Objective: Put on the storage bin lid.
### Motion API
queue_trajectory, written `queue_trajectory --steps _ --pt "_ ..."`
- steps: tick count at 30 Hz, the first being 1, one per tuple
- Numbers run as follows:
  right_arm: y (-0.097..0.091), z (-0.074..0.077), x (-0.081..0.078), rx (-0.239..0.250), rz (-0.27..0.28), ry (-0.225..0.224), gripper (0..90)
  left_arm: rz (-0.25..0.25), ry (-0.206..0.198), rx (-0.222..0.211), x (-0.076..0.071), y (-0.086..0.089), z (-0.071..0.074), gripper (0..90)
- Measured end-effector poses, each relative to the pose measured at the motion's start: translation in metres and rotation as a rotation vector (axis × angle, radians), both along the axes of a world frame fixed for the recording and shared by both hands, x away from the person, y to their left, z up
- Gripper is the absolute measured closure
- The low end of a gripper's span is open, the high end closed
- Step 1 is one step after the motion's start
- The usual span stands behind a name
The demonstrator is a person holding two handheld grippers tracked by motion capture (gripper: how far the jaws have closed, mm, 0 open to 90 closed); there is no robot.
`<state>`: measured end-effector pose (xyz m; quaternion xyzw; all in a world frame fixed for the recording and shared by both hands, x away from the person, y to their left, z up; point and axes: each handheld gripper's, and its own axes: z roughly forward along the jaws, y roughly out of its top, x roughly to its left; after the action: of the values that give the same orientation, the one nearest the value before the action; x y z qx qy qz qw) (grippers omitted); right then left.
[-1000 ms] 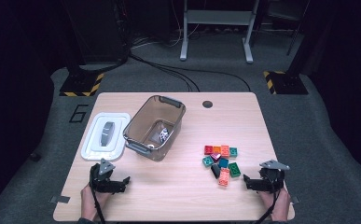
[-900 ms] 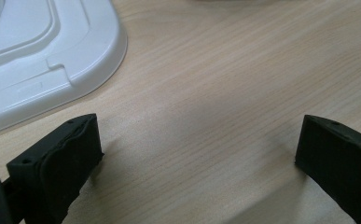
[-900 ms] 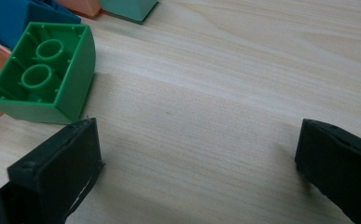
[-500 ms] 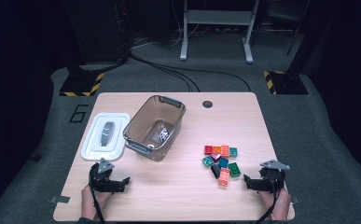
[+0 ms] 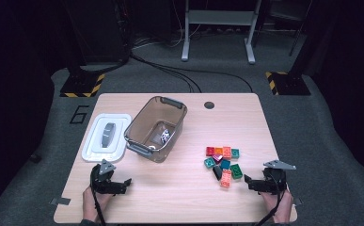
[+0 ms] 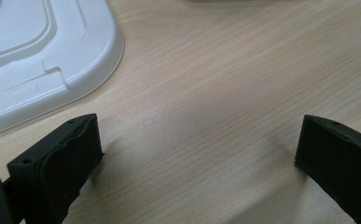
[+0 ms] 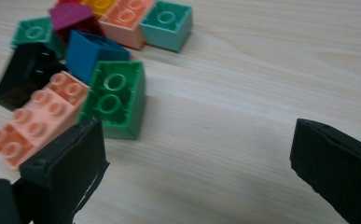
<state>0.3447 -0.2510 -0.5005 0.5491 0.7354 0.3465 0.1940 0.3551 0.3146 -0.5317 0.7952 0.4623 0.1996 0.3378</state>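
Note:
A pile of several coloured bricks [image 5: 223,163] lies on the right of the wooden table [image 5: 189,197]. My right gripper [image 5: 249,181] rests open just right of the pile, jaws wide with bare wood between them. In the right gripper view a green brick [image 7: 116,98] and a salmon brick [image 7: 36,116] lie by the left jaw. My left gripper [image 5: 125,182] rests open near the front left edge, below a white lid [image 5: 106,136]. A clear grey bin [image 5: 157,128] stands mid-table with a small white object [image 5: 165,136] inside.
In the left gripper view the white lid [image 6: 33,60] lies at the upper left, its corner close to the left jaw. A round cable hole [image 5: 209,105] sits near the table's far edge. Dark floor with cables and a metal stand lies beyond.

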Motion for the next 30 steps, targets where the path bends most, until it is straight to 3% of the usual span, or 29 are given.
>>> queue_trajectory --steps 3,7,12,13,14,16,20,30 --pt "0.01 0.006 -0.001 0.011 0.022 0.002 2.9 0.0 0.0 0.0 0.0 0.0 0.0 0.1" --pt "0.026 0.009 0.0 -0.01 0.064 -0.005 4.9 0.0 0.0 0.0 0.0 0.0 0.0 0.1" --pt "0.044 0.004 0.005 -0.044 0.092 0.0 15.6 0.0 0.0 0.0 0.0 0.0 0.0 0.1" --pt "0.044 0.004 0.005 -0.044 0.092 0.0 15.6 0.0 0.0 0.0 0.0 0.0 0.0 0.1" --pt "0.046 0.002 0.006 -0.047 0.1 0.003 23.8 0.0 0.0 -0.001 0.0 0.0 0.0 0.1" --pt "0.047 0.001 0.006 -0.051 0.101 0.005 25.6 0.0 0.0 0.0 0.0 0.0 0.0 0.1" --pt "0.049 -0.002 0.006 -0.067 0.093 0.015 38.3 0.002 0.0 -0.001 0.0 0.0 0.0 0.1" --pt "0.051 -0.008 0.004 -0.085 0.09 0.011 53.5 0.0 -0.001 0.0 0.0 0.0 0.0 0.2"
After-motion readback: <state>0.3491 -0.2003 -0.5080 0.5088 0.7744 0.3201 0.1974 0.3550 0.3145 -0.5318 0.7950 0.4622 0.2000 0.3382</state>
